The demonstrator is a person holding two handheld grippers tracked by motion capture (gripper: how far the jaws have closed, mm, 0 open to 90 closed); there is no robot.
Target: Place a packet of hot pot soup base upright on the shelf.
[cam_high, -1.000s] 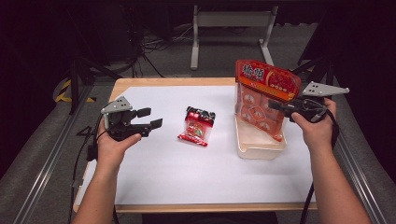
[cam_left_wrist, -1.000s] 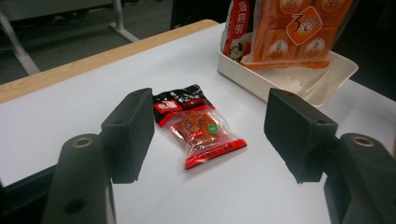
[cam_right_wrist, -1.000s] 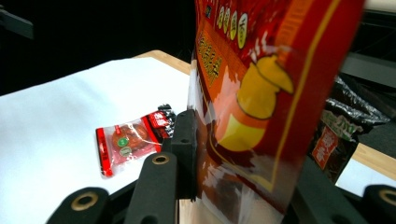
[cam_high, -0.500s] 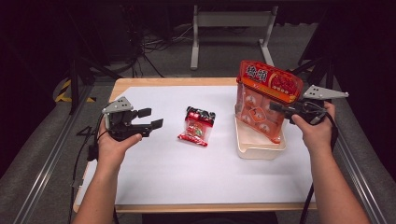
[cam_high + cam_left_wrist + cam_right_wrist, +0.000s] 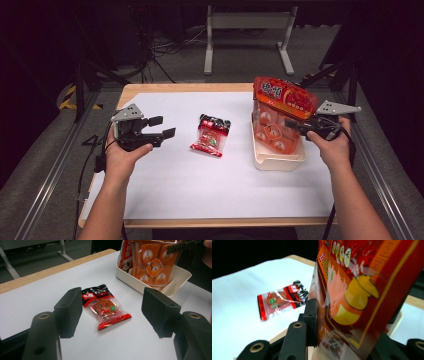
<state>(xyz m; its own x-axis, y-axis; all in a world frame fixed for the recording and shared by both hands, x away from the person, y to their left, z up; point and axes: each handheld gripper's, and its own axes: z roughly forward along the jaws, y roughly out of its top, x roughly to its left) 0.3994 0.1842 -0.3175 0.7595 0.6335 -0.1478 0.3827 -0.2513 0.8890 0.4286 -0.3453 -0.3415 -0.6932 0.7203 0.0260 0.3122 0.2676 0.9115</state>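
Large orange snack bag (image 5: pixel 279 117), clamped in right hand-held gripper (image 5: pixel 304 126), has been lowered partway into cream tray (image 5: pixel 276 161) on desk (image 5: pixel 200 180); placement nearly done. Left hand-held gripper (image 5: pixel 162 127) held wide, empty, near small red packet (image 5: pixel 211 135).

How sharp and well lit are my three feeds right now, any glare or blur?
High view: white table bright, surroundings dark. Left gripper view: small red packet sharp, slight glare on its wrapper. Right gripper view: big orange bag close and blurred.

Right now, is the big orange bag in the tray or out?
In, standing upright. The orange bag has its bottom inside the cream tray, pinched by the right gripper.
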